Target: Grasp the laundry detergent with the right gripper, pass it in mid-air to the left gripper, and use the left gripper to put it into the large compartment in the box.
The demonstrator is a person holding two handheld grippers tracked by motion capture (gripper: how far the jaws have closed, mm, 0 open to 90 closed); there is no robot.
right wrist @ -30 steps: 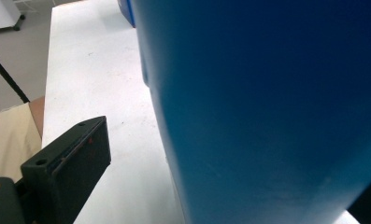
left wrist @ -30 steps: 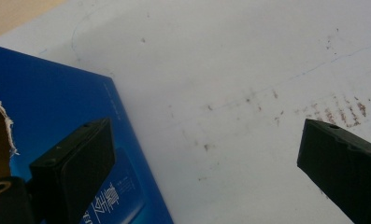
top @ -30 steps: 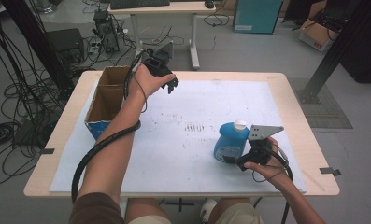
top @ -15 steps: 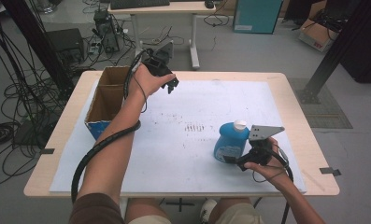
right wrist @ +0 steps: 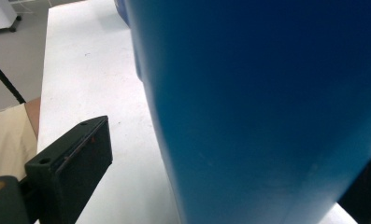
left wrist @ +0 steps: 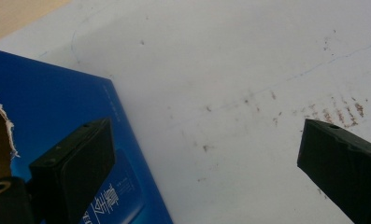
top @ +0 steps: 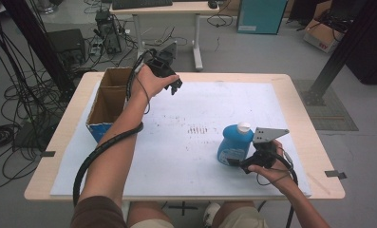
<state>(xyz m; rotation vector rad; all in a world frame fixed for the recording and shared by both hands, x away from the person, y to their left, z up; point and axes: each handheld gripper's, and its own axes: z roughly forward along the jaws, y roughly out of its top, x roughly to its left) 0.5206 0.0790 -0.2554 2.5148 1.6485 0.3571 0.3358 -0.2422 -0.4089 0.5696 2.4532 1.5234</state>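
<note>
While it's standing upright:
bottle [top: 234, 144]: looking blue, white cap
right gripper [top: 237, 163]: jaws spread, not yet pinching it
left gripper [top: 175, 86]: jaws gaping wide

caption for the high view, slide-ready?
Right gripper at a blue bottle on the white mat; left gripper hovers open beside a cardboard box.

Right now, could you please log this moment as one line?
left gripper: open, above box | right gripper: open around blue bottle | bottle upright on table

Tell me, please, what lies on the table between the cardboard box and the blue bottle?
In the high view, nothing: bare white sheet with brownish scuff marks separates the cardboard box from the blue bottle.
</note>
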